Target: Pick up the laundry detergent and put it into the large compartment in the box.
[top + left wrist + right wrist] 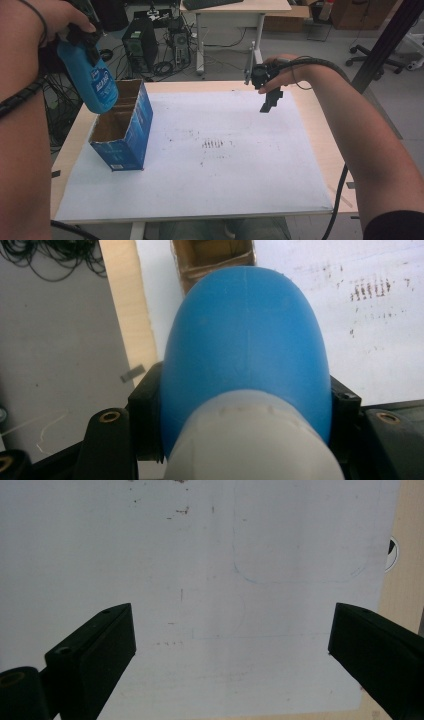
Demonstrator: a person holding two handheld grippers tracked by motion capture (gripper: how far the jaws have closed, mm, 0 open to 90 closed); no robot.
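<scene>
My left gripper (245,440) clamps the blue bottle (92,82) near its white neck, bottom down above the open box (122,127). Smooth plastic, probably slippery, so gripping the narrow neck makes sense. My right gripper (232,630) hangs wide, empty.

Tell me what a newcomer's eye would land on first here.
The blue bottle, clamped in the left tool, hangs above the open blue box at the left of the white sheet. Across the table, the right tool hovers empty, jaws wide apart, over the sheet's far right corner.
</scene>
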